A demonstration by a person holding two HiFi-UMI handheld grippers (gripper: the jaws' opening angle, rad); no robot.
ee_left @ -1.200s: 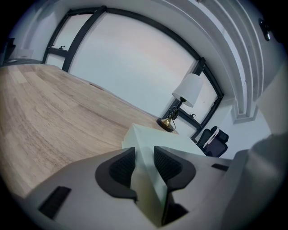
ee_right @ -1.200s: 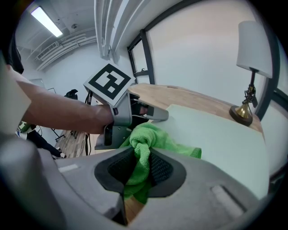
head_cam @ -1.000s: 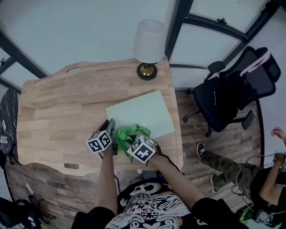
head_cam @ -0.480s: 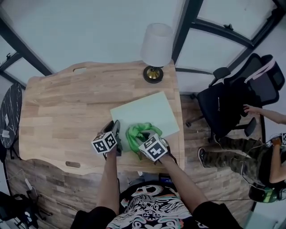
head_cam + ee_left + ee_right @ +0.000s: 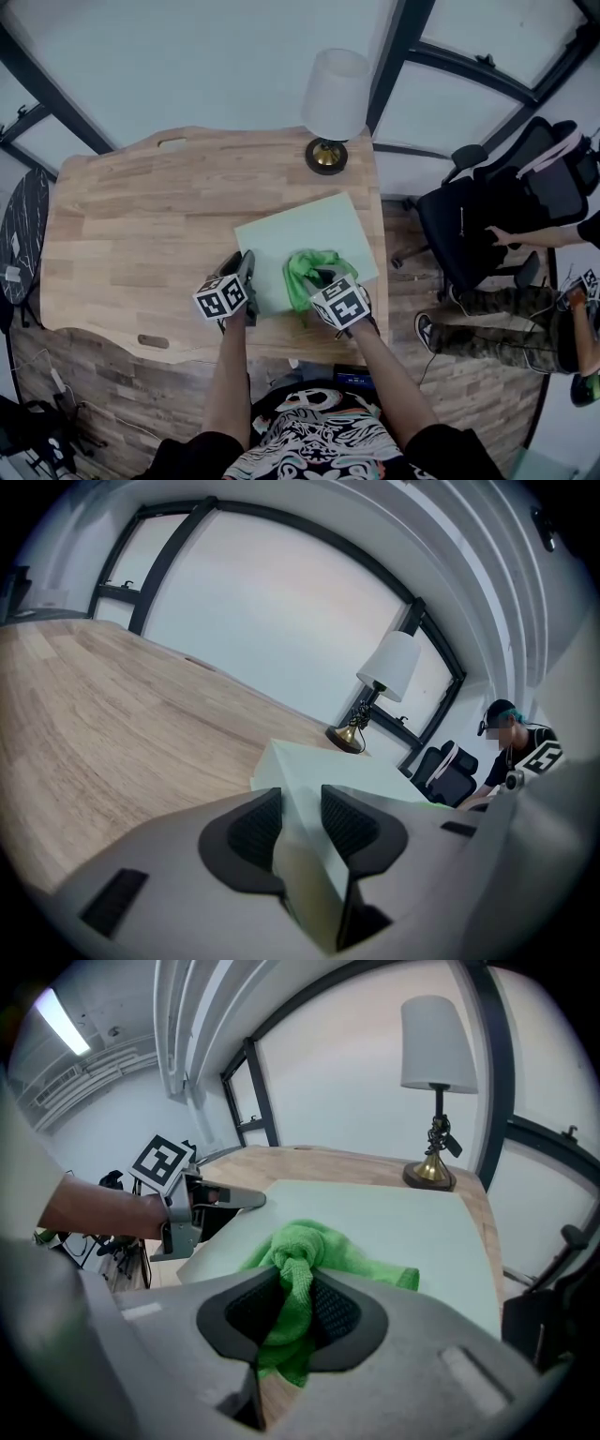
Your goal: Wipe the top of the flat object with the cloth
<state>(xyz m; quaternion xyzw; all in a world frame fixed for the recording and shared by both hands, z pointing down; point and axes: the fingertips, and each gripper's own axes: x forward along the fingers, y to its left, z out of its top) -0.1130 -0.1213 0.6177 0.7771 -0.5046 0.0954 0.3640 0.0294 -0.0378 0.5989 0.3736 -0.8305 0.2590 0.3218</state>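
Cloth (image 5: 309, 270), where's it at?
On the board (image 5: 302, 232), by its 6 o'clock edge, bunched into a green wad. Tail end hangs off over the table (image 5: 141, 234).

R gripper (image 5: 319, 278)?
Jaws pinched tight on the cloth's knotted middle, pads pressing both sides. Rest of the cloth spreads out in front of them on the board.

L gripper (image 5: 247, 263)?
At the board's 8 o'clock corner, clamped on it. The pale board edge runs right between the pads and fills the gap, so the jaws stand fairly wide but have hold of it.

Grippers touching each other?
No, apart, L at 9 o'clock of R, bare board between them.

Board itself?
Flat, pale green, on the table's 4 o'clock part, turned a bit askew to the table edge.

Anything else?
Lamp (image 5: 335, 92) at the board's 12 o'clock, brass base on the wood, white shade. Black chair (image 5: 487, 211) off the table at 3 o'clock, w/ a person's arm reaching to it.
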